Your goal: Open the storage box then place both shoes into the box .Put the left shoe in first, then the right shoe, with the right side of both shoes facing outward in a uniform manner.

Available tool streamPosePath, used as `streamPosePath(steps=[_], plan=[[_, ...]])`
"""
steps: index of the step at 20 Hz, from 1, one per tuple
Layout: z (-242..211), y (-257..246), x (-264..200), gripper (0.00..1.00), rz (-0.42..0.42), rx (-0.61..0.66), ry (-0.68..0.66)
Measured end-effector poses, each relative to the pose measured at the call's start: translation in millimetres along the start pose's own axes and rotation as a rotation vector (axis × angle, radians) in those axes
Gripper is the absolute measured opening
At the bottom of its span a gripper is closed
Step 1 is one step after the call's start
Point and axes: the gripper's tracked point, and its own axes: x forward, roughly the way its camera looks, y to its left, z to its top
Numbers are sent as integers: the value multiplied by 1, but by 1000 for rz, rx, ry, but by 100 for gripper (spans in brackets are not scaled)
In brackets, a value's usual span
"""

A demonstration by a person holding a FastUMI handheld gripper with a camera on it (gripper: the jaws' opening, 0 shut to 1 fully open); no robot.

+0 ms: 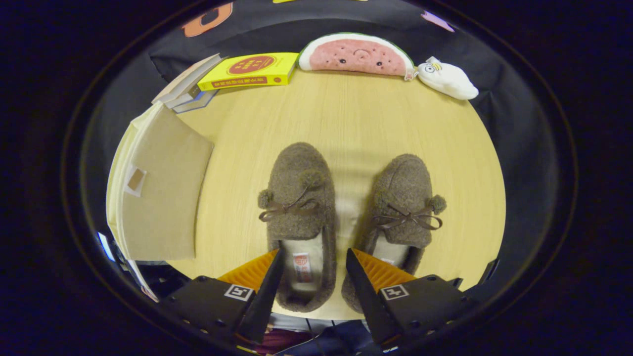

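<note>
Gripper (312,257) fingers spread wide, pinching nothing, hovering over the heel end of the left slipper (299,217). Right slipper (403,212) sits just beside it, toes pointing away, both on the wooden table (356,113). Storage box (160,198), beige, lid shut, stands left of the slippers. Far edge: yellow book (252,71) on a stack of books (185,89), watermelon plush (356,54), white plush toy (447,79).

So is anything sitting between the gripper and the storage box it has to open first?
Nothing visible does. The open gripper hangs above the heel of the left shoe; the closed storage box lies off to its left, with only bare table between them.
</note>
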Motion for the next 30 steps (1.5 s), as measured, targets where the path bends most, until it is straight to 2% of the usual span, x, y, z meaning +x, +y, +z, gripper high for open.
streamPosePath(steps=[2, 5, 7, 8, 10, 13, 20, 25, 30], plan=[[-6, -3, 13, 59, -32, -20, 42], [-7, -2, 25, 36, -35, 5, 76], [-4, -5, 26, 17, -46, 21, 76], [-4, -6, 25, 3, -38, 48, 79], [-5, -3, 22, 2, -1, 99, 82], [-9, 8, 11, 2, 112, 181, 95], [-8, 13, -24, 2, 189, 228, 50], [1, 41, -81, 2, 234, 208, -7], [19, 98, -143, 2, 292, 186, -59]])
